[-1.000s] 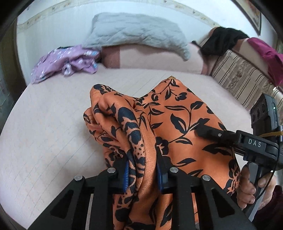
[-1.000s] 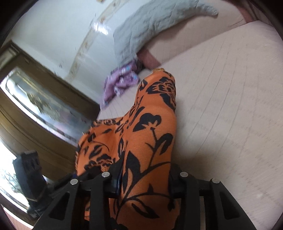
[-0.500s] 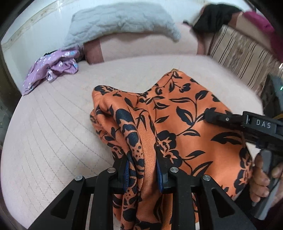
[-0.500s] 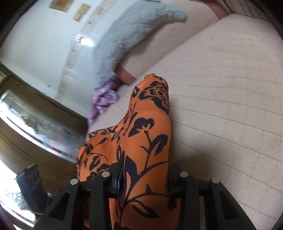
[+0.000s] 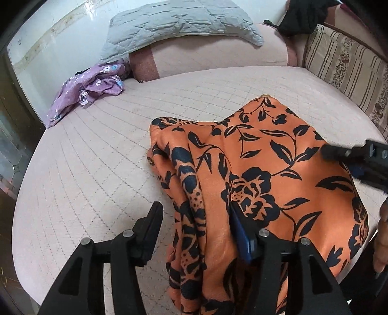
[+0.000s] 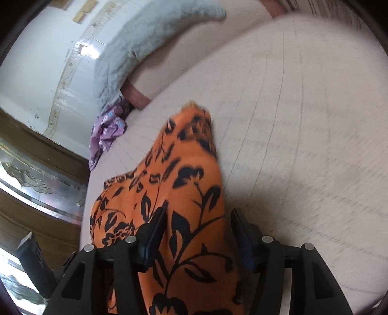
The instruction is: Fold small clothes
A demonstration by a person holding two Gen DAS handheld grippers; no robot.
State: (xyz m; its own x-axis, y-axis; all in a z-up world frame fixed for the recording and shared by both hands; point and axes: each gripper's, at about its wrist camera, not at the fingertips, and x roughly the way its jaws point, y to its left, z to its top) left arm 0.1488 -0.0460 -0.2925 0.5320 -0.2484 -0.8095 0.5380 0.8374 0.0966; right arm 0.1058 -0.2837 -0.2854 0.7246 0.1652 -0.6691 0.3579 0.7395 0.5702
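An orange garment with black flowers [image 5: 262, 169] lies bunched on the pink quilted bed [image 5: 97, 157]. My left gripper [image 5: 194, 218] is open; a fold of the cloth hangs between its fingers against the right pad, clear of the left one. My right gripper [image 6: 198, 232] is open too, with the same garment [image 6: 184, 189] lying between its spread fingers. The right gripper also shows in the left wrist view [image 5: 351, 157], at the garment's right edge.
A crumpled purple garment [image 5: 84, 94] lies at the bed's far left corner. A grey quilted pillow [image 5: 174, 21] rests on a pink bolster [image 5: 218, 55] at the back. A striped cushion [image 5: 349, 63] lines the right side. A dark wooden cabinet [image 6: 36, 181] stands beside the bed.
Both grippers have opened and let go of the orange garment, which has dropped lower onto the bed. The right wrist view has swung and is blurred.
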